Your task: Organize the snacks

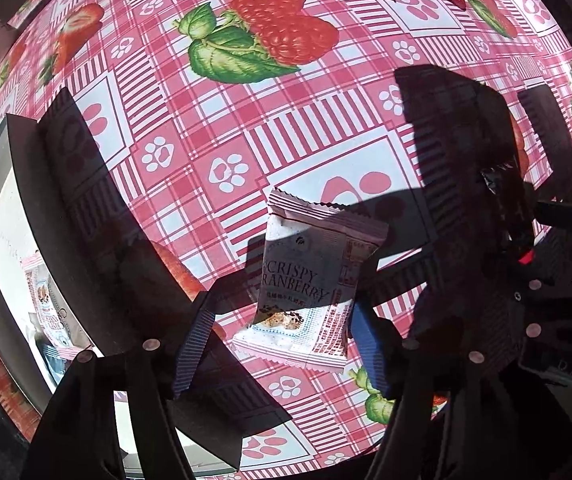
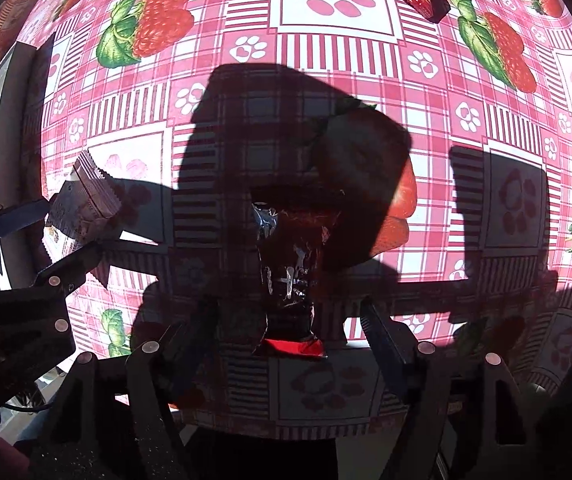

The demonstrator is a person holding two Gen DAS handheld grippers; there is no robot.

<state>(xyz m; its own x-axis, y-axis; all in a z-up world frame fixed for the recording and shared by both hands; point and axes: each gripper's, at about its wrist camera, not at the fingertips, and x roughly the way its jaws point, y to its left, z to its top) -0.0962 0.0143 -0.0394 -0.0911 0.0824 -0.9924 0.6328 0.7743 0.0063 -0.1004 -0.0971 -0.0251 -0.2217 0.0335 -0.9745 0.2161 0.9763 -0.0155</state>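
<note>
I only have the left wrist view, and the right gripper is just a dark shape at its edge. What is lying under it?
Observer: A red foil packet lies on the tablecloth, between the fingers of the right gripper.
Operator: Is it gripping that packet?
Observer: No. The jaws stand open, and tablecloth shows on each side of the packet.
Operator: How well can you see it?
Observer: Most of it is in shadow. Only its near end catches the sun, showing bright red.
</note>
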